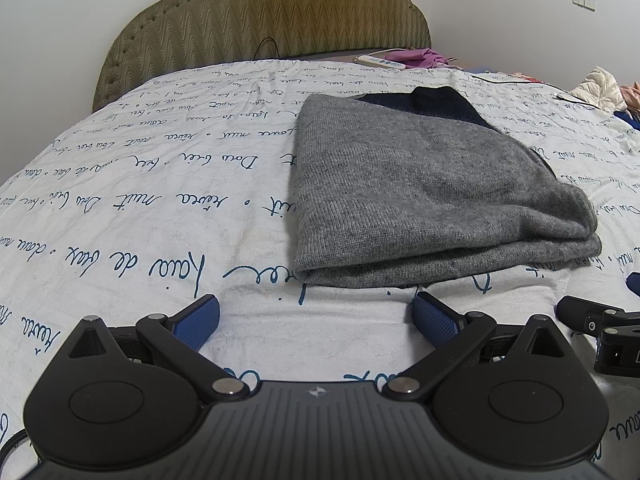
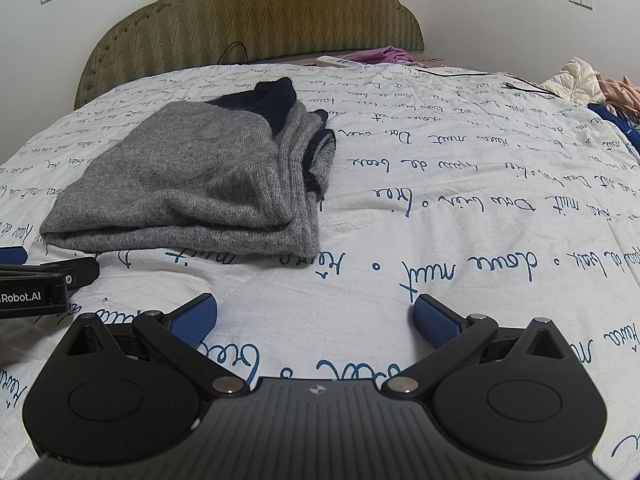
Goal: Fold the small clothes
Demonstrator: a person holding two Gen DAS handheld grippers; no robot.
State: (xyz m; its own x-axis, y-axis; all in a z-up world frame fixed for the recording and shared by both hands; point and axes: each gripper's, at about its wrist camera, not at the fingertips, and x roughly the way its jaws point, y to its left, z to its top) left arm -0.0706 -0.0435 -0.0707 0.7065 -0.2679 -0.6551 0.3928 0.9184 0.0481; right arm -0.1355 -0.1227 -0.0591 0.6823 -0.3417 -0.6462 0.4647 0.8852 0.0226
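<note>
Grey sweater [image 1: 420,192] lies folded mid-bed, navy trim toward the headboard [image 1: 264,12]; left gripper [image 1: 316,320] and right gripper [image 2: 316,320], fingers spread and empty, sit near the foot edge, apparently released

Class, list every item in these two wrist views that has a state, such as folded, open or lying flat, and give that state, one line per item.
Grey sweater: folded, lying on the bedspread, held by neither gripper.
Left gripper: open, empty, short of the sweater's near edge.
Right gripper: open, empty, over bare bedspread.
Bedspread: spread flat, lightly wrinkled.
Pink garment: crumpled, unfolded, by the headboard.
White garment: crumpled, unfolded.
</note>
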